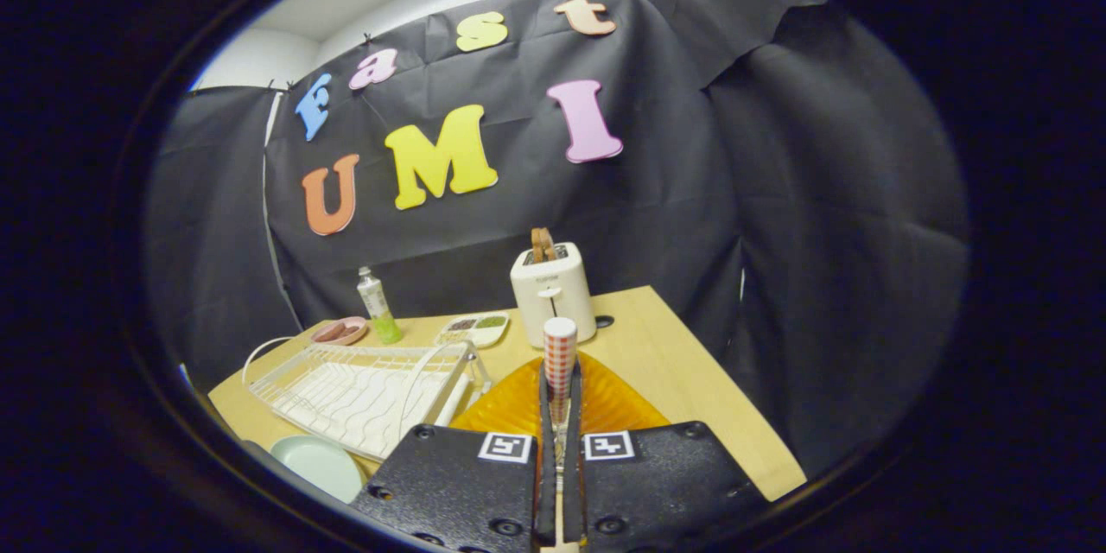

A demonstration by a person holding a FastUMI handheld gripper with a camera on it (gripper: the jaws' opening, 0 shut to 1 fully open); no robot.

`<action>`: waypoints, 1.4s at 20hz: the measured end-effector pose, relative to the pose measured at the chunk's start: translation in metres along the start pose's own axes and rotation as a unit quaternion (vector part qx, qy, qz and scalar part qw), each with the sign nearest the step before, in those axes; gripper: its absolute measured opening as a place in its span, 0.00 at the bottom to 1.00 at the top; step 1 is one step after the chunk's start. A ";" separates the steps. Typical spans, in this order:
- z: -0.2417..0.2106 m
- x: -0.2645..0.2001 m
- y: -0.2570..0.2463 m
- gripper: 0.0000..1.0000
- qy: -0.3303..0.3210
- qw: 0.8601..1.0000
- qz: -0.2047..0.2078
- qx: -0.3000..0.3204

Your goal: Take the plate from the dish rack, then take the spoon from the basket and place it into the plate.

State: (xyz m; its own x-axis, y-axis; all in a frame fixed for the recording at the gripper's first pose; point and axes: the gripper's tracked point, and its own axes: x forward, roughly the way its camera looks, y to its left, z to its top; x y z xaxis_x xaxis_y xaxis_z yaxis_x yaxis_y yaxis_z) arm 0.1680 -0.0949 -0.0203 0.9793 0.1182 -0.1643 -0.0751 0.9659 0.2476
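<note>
Fingers of my gripper are pinched together on the spoon, whose red-and-white checked handle with a white end stands up from between them. Both fingers press on its lower part, so I am grasping it, with almost no gap left between the two black pads.

Just beyond and under my fingers lies the orange plate, a ribbed translucent dish resting on the wooden table; the spoon is held over it, and I cannot tell whether the hidden bowl end touches it.

Left of the plate, touching or just beside its edge, sits the white wire dish rack. Nearer to me, left of my left finger, a pale green plate lies on the table, close against the rack's near side.

Farther off, straight ahead beyond the spoon, stands a white toaster with a brown slice poking out of its slot. Left of it are a small white tray with dark and green fillings, a clear bottle with a green base, and a pink dish at the far left corner.
</note>
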 end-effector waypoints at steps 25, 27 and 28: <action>-0.099 -0.117 0.301 0.09 -0.003 0.991 0.111 -0.079; -0.110 -0.111 0.307 0.08 0.006 0.991 0.111 -0.077; -0.116 -0.109 0.309 0.08 0.010 0.991 0.111 -0.076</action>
State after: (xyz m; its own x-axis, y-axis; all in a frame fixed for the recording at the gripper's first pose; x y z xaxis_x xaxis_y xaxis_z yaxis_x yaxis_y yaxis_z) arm 0.0166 0.2169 -0.0363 0.9315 0.3348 -0.1420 -0.3170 0.9389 0.1341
